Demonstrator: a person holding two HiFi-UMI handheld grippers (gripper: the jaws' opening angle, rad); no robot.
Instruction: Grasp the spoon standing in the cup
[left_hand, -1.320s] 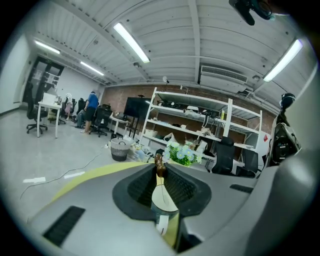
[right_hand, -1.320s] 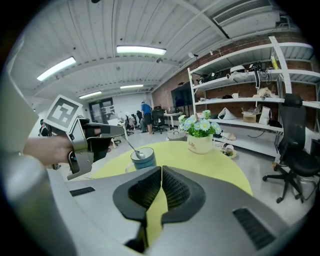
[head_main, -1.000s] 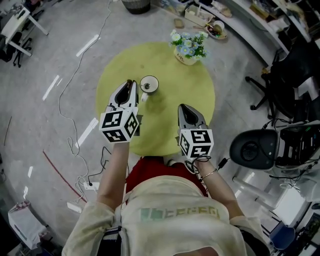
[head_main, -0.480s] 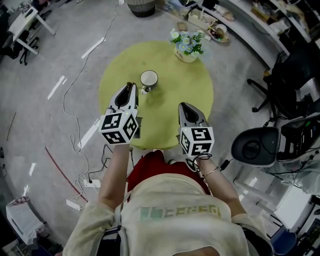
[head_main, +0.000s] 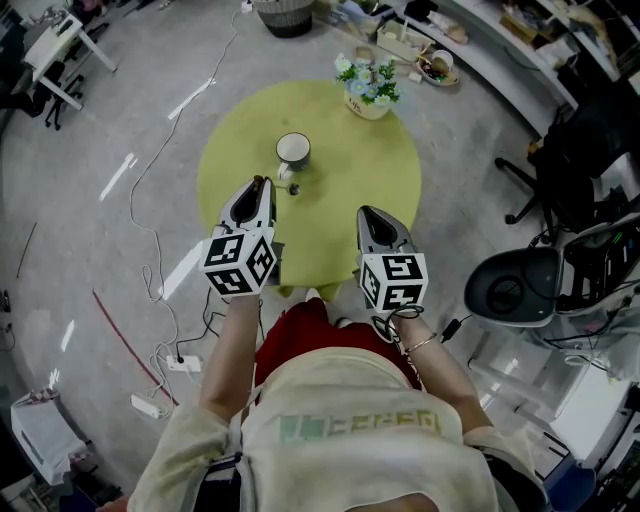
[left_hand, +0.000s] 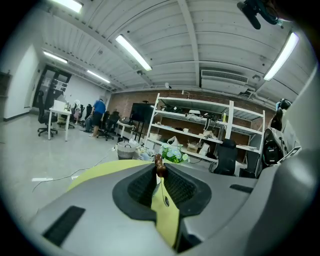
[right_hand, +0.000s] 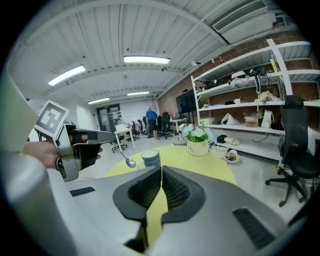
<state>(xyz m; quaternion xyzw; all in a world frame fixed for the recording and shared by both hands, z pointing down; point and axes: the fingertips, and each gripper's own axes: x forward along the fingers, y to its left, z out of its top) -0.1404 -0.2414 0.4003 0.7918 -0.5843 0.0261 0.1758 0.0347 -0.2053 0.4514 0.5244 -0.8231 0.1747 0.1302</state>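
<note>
— What are we gripping on our left?
— We are clamping the left gripper (head_main: 262, 187) on the spoon (right_hand: 130, 163). Its jaws are squeezing the thin handle, and the brown handle tip is poking up between the pads in the left gripper view.
— So where is the spoon sitting?
— It is hanging outside the cup (head_main: 293, 150), slanting down from the jaws. In the right gripper view its bowl is lying just beside the cup's left side. We cannot tell whether the bowl is touching the round yellow-green table (head_main: 385, 190).
— And moving right?
— We are holding the right gripper (head_main: 366, 216) over the near part of the table, well apart from the cup. Its jaws are pressing together on nothing, with only tabletop showing through the slit.
— Anything past that?
— A white pot of flowers (head_main: 366, 90) is standing at the table's far side, and a black office chair (head_main: 510, 292) is sitting on the floor off to the right.
</note>
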